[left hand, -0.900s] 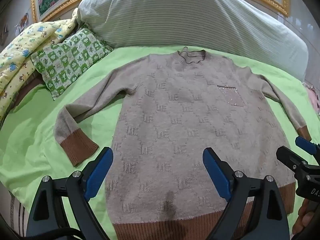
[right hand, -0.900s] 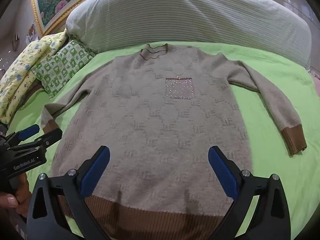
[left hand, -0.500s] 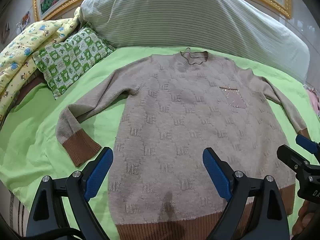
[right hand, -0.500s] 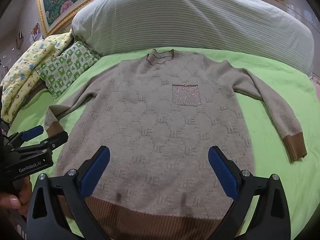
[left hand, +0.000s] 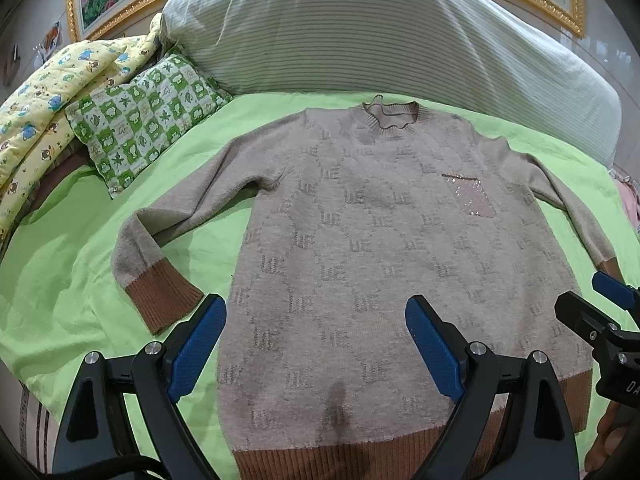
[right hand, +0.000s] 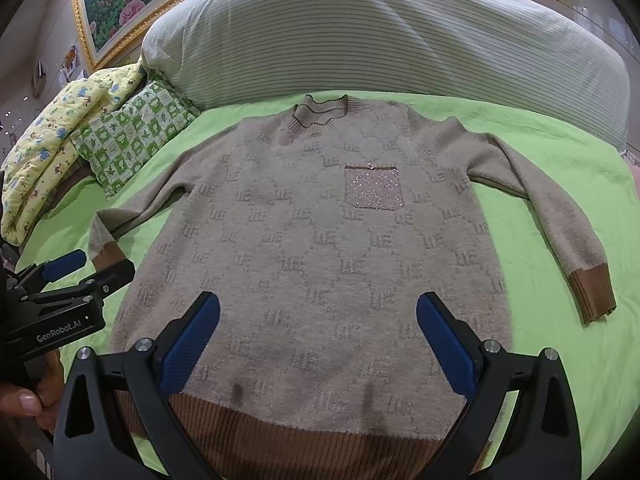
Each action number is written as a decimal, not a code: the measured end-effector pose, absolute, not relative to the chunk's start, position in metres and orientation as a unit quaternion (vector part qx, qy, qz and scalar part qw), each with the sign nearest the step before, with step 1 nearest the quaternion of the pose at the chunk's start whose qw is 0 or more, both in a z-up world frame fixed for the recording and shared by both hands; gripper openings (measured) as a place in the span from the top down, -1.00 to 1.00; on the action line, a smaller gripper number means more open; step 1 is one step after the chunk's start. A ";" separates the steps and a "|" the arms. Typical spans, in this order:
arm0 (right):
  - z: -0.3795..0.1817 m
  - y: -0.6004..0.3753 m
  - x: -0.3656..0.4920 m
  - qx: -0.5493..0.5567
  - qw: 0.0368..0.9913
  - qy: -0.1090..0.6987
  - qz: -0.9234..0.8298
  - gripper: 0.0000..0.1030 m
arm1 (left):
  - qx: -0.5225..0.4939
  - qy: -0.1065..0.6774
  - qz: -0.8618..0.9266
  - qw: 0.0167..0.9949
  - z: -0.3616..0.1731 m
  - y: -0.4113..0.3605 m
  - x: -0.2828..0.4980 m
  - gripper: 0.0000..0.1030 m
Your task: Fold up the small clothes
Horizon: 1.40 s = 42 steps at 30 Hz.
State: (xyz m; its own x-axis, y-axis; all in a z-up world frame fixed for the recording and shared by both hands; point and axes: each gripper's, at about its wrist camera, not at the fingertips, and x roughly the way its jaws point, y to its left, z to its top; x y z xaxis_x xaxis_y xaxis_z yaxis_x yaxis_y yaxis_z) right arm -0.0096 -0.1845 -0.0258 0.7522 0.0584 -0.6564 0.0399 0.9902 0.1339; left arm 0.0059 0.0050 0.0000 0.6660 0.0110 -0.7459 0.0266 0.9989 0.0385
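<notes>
A beige knit sweater (left hand: 380, 248) with brown cuffs, a brown hem and a sparkly chest pocket (right hand: 373, 188) lies flat, face up, on a green sheet (left hand: 72, 264), sleeves spread. It also shows in the right wrist view (right hand: 320, 248). My left gripper (left hand: 316, 344) is open and empty, hovering above the sweater's lower left part near the brown left cuff (left hand: 160, 300). My right gripper (right hand: 318, 340) is open and empty above the hem (right hand: 312, 444). Each gripper shows at the edge of the other's view.
A large striped pillow (left hand: 380, 32) lies behind the collar. A green checked cushion (left hand: 140, 120) and a yellow printed quilt (left hand: 48, 92) sit at the back left. A gold picture frame (right hand: 116, 8) hangs on the wall. The bed edge runs close below the hem.
Both grippers have drawn back and lifted slightly, so the sweater sits lower and farther in both views. The sweater has not moved. Both stay open.
</notes>
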 end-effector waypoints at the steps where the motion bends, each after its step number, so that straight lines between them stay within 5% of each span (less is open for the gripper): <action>1: -0.026 -0.185 -0.009 0.069 0.933 0.352 0.005 -0.92 | 0.024 0.404 -0.003 0.914 0.000 0.005 0.006 -0.79; 42: -0.037 -0.204 0.010 0.089 0.922 0.376 0.011 -0.92 | 0.044 0.406 0.002 0.913 -0.015 -0.009 0.031 -0.79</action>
State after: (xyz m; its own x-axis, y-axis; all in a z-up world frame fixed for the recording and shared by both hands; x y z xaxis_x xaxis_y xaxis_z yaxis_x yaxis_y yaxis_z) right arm 0.0101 -0.2040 -0.0368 0.7176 0.0872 -0.6909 0.0467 0.9839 0.1727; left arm 0.0312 -0.0087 -0.0154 0.6710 0.0396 -0.7404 0.0312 0.9962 0.0816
